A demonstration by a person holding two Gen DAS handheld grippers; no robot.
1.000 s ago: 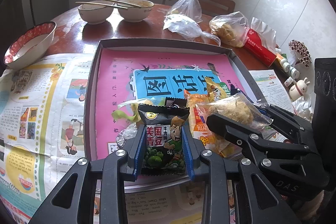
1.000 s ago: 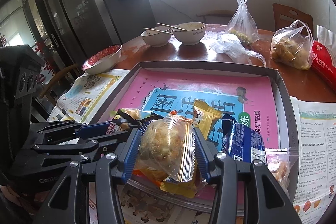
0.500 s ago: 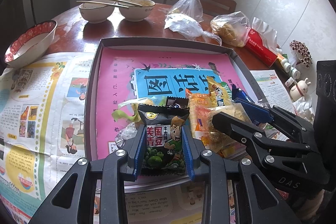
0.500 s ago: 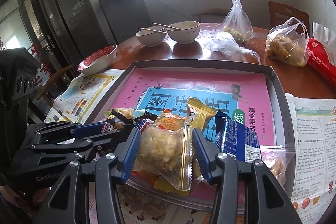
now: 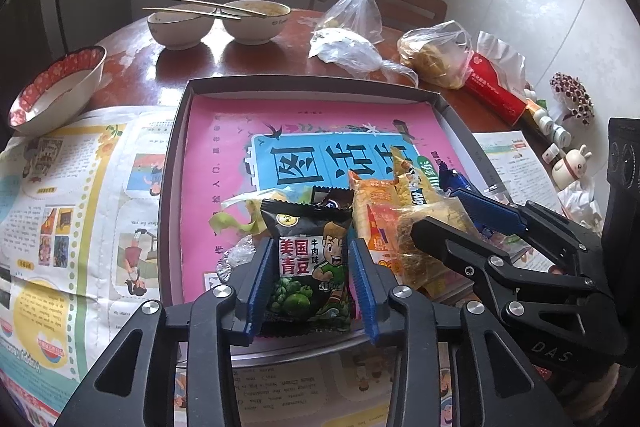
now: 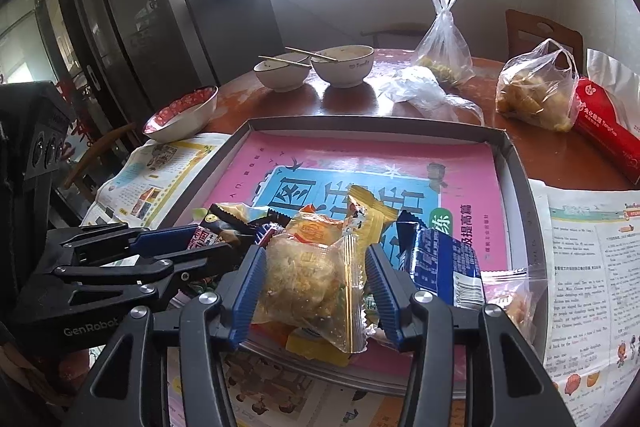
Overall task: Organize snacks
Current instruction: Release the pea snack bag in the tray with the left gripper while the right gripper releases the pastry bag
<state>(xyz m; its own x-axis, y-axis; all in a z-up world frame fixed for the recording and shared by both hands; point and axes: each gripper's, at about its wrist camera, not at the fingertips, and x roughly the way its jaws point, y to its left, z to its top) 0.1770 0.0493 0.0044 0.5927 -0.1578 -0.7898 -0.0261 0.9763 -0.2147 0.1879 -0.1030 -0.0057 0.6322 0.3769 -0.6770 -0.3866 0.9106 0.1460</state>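
Between the left gripper's [image 5: 312,283] pads sits the green-pea packet [image 5: 309,263]; right gripper [image 6: 314,289] clamps a clear pastry packet [image 6: 310,279]; crowded neighbouring wrappers could snag and drag along.

Snack packets [image 5: 360,223] piled at near edge inside tray [image 5: 172,187]; tray on newspaper [image 5: 80,207] on tabletop [image 5: 260,63]; 2 bowls [image 5: 218,23] behind tray.

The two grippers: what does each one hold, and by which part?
Left gripper: black green-pea packet, by its side edges. Right gripper: clear pastry packet, by its sides.
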